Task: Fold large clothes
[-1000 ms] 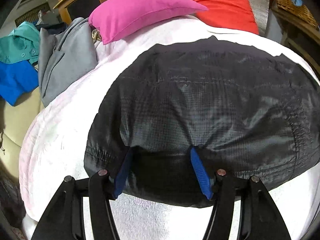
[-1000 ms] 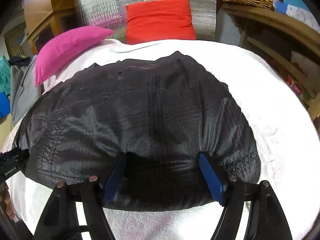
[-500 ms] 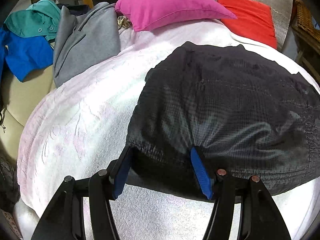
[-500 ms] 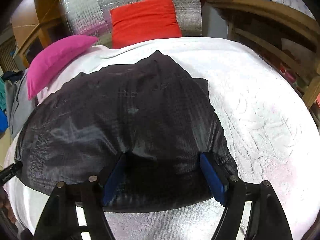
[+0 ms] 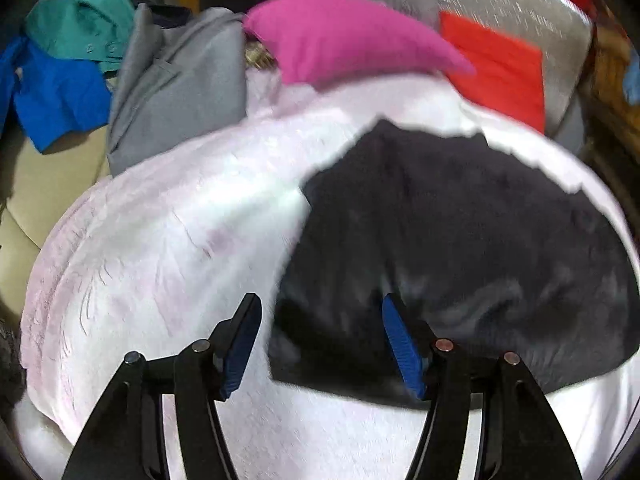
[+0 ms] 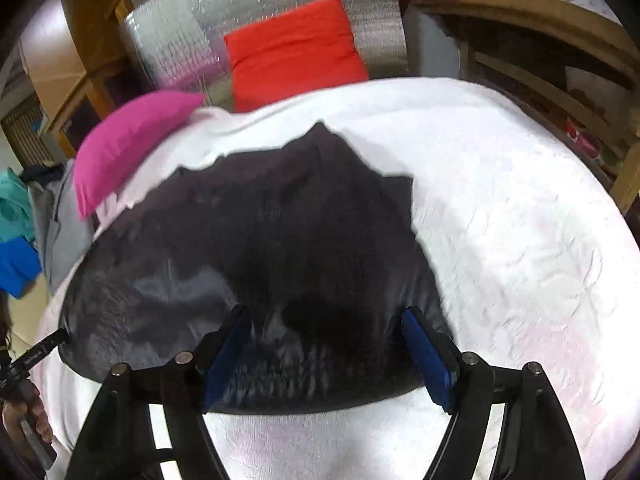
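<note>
A black quilted garment [image 5: 460, 220] lies spread on the white bedspread [image 5: 160, 260]. My left gripper [image 5: 320, 304] stands over its near left corner with the jaws opening. One blue pad hangs over bare bedspread and the other over the cloth, and neither presses on it. In the right wrist view the same garment [image 6: 280, 220] fills the middle. My right gripper [image 6: 324, 312] is open wide over its near edge, both pads above the fabric without pinching it.
A pink pillow [image 5: 340, 36] and a red cushion [image 5: 500, 64] lie at the head of the bed against a silver foil panel [image 6: 180, 40]. Grey [image 5: 176, 92], teal [image 5: 80, 24] and blue [image 5: 56, 96] clothes are piled at the left. Wooden shelving [image 6: 540, 20] stands at the right. A hand [image 6: 28, 412] shows at the lower left edge.
The left gripper slid left off the garment, so one pad now hangs over bare bedspread, and its jaws widened. In the right wrist view the garment's right edge has come close to the right pad.
</note>
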Available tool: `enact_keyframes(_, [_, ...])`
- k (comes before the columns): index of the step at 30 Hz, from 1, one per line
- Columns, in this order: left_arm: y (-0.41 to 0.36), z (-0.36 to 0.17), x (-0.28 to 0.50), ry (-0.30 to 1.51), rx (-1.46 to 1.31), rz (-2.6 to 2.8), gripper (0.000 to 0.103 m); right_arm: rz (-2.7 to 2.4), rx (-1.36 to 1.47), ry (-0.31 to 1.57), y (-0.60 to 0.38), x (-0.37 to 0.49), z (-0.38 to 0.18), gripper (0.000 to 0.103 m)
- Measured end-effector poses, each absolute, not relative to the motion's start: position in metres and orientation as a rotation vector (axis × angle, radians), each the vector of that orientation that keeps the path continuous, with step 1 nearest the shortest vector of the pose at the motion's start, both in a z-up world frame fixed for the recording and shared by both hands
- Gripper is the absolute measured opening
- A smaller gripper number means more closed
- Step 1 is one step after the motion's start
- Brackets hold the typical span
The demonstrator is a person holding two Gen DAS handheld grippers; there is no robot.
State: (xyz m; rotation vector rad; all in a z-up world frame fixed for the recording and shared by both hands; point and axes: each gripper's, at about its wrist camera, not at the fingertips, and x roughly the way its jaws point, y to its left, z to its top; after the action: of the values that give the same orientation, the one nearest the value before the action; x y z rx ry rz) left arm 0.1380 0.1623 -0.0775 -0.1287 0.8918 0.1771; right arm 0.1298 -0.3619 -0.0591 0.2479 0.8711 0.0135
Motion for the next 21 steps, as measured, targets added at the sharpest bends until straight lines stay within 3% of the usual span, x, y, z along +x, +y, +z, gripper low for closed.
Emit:
enact_keyframes(12, [0.168,-0.101,0.203,0.990,-0.124,0.030,0.074,0.093,0.416,1.037,-0.410,0.219,-0.093,0.085])
enact_keyframes(13, [0.166,-0.107,0.208,1.006,-0.106,0.029,0.073,0.132,0.410,1.046,-0.406,0.222,-0.096,0.064])
enact_keyframes(14, [0.166,-0.111,0.210,1.019,-0.104,0.034,0.066,0.132,0.399,1.057,-0.404,0.224,-0.098,0.040])
enact_keyframes(16, [0.171,-0.115,0.215,1.032,-0.162,0.036,0.059,0.098,0.417,1.051,-0.406,0.225,-0.099,0.030])
enact_keyframes(20, [0.168,-0.105,0.209,1.022,-0.133,0.089,0.056,0.047,0.394,1.025,-0.403,0.215,-0.089,0.034])
enact_keyframes(21, [0.166,-0.094,0.200,0.991,-0.110,0.113,0.056,0.027,0.385,1.001,-0.402,0.208,-0.080,0.050])
